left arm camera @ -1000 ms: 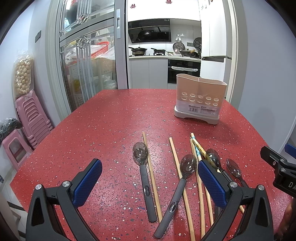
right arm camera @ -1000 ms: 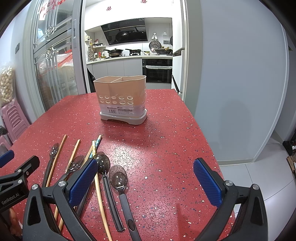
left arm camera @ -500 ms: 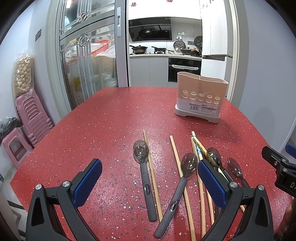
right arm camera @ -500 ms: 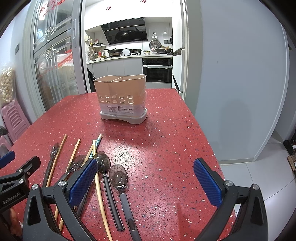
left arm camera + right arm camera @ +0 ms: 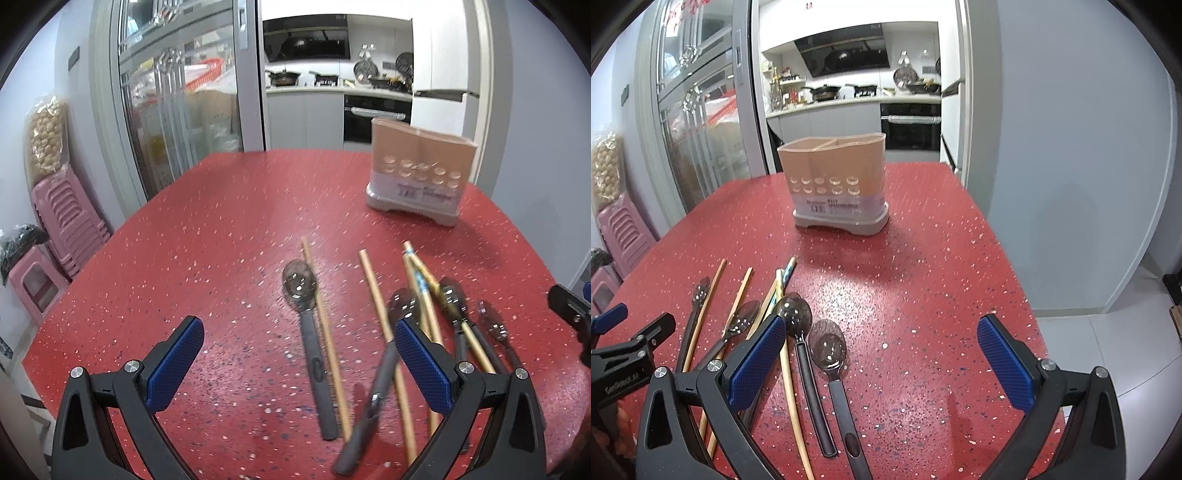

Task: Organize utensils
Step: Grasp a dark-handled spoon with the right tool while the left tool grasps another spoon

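Observation:
Several dark grey spoons and wooden chopsticks lie loose on the red speckled table (image 5: 221, 229). The leftmost spoon (image 5: 306, 325) lies beside a chopstick (image 5: 325, 332), straight ahead between the wide-apart fingers of my left gripper (image 5: 301, 363), which is open and holds nothing. A beige two-compartment utensil holder (image 5: 419, 177) stands upright at the far right of the table. In the right wrist view the holder (image 5: 836, 184) is ahead; the rightmost spoon (image 5: 831, 358) lies just right of my left finger. My right gripper (image 5: 882, 360) is open and empty.
Pink plastic stools (image 5: 62, 221) are stacked by the wall left of the table. The table's right edge (image 5: 1015, 280) drops to a grey tiled floor. A glass cabinet and kitchen lie beyond the far edge. The other gripper's black body (image 5: 624, 354) shows at lower left in the right view.
Both grippers have tilted and moved slightly, so the table and holder shift in view. Both stay open and the utensils have not moved.

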`<state>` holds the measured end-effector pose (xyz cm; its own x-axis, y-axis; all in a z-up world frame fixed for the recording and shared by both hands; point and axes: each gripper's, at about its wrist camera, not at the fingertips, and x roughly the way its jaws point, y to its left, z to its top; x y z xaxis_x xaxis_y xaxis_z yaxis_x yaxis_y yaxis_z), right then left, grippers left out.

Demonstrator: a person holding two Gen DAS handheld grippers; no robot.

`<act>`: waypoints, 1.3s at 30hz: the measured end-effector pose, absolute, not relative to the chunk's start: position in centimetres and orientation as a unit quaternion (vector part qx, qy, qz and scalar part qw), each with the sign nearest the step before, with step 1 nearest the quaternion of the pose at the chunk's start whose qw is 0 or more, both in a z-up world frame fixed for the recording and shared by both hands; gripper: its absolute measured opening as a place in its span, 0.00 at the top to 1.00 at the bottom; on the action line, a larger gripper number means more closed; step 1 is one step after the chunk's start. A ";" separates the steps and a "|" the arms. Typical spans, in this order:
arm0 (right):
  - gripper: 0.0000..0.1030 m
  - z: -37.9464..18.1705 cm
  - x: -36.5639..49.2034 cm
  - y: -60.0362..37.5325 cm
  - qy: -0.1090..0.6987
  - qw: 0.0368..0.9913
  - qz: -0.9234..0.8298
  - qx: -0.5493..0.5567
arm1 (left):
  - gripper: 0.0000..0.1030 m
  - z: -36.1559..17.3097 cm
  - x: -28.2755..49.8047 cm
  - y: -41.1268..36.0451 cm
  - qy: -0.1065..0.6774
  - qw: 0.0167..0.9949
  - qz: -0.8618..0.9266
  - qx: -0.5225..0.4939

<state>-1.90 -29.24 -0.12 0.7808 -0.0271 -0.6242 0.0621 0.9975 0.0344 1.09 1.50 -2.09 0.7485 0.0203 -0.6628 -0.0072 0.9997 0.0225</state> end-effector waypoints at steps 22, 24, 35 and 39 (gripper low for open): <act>0.12 -4.8 1.5 -30.1 0.496 0.868 0.029 0.014 | 0.00 -7.1 5.9 6.1 0.467 0.882 0.030 -0.056; 0.12 -5.1 1.8 -29.8 0.502 0.864 0.030 0.006 | 0.00 -7.1 6.0 6.2 0.467 0.882 0.033 -0.058; 0.17 -6.0 2.8 -29.9 0.517 0.855 0.016 -0.020 | 0.00 -7.1 7.6 6.5 0.473 0.878 0.031 -0.061; 0.22 -5.8 3.8 -29.3 0.524 0.850 0.030 -0.032 | 0.00 -6.9 8.7 6.1 0.483 0.873 0.022 -0.058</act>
<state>3.79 -29.30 -5.80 0.4481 0.0173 -0.8938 -0.0855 0.9961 -0.0235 8.71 6.12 -6.93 0.5319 -0.0174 -0.8466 -0.0954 0.9922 -0.0804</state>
